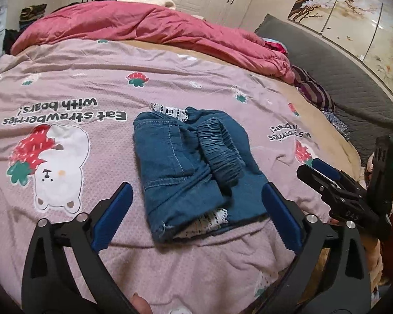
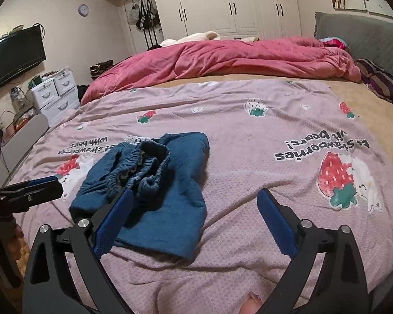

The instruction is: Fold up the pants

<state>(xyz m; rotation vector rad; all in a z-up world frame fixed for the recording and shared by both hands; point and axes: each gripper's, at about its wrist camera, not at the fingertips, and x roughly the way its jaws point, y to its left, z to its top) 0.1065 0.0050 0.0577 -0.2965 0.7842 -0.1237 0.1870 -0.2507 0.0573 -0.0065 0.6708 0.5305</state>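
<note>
Small blue denim pants [image 1: 191, 167] with white lace trim lie folded into a compact bundle on the pink strawberry-print bedspread [image 1: 91, 86]. The elastic waistband lies bunched on top. My left gripper [image 1: 196, 196] is open and empty, its blue pads either side of the bundle's near end, just above it. My right gripper [image 2: 196, 204] is open and empty, to the right of the pants [image 2: 154, 183]; its left pad overlaps the bundle's edge in view. Each gripper shows in the other's view: the right one [image 1: 325, 175] and the left one [image 2: 39, 185].
A crumpled pink duvet [image 2: 222, 57] lies across the far side of the bed. A grey headboard [image 1: 340, 65] and striped pillow [image 1: 311, 89] are at the right. White drawers [image 2: 55, 91] and a wall TV [image 2: 13, 55] stand at the left.
</note>
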